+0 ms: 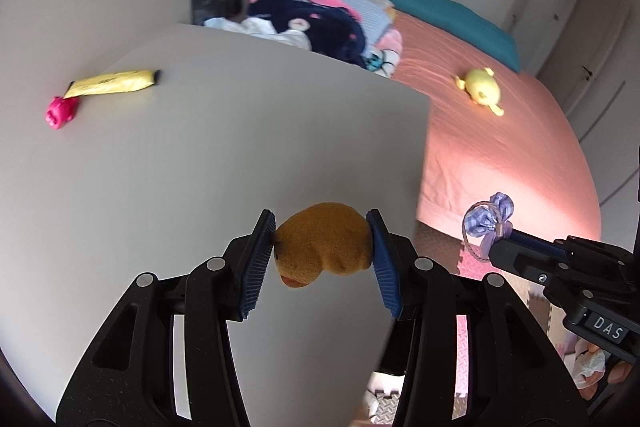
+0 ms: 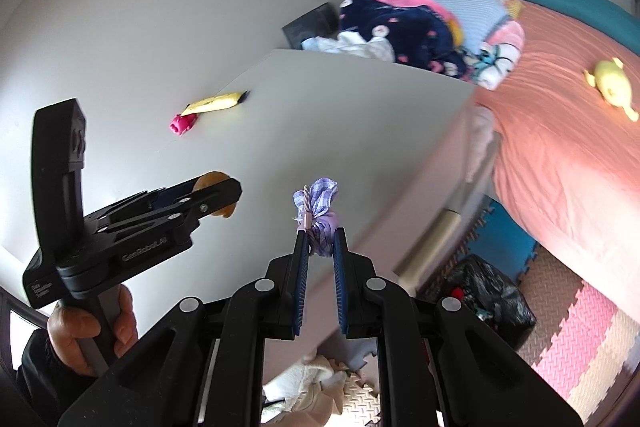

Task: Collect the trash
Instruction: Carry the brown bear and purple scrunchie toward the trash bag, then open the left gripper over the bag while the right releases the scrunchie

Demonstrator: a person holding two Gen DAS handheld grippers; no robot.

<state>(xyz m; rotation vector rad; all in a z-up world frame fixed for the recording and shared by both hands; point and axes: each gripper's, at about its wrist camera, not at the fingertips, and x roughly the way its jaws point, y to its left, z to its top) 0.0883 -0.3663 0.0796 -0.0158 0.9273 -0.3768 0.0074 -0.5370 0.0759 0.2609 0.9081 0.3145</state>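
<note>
left gripper [image 1: 324, 247] jaws clamped on brown plush toy [image 1: 326, 247], above counter [image 1: 240, 147] | right gripper [image 2: 321, 241] jaws pinching lilac checked hair tie [image 2: 320, 211] | black trash bag [image 2: 492, 295] on floor, right of counter, nearer right hand

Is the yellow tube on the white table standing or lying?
Lying: the yellow tube rests flat on the white table, beside a pink toy.
</note>
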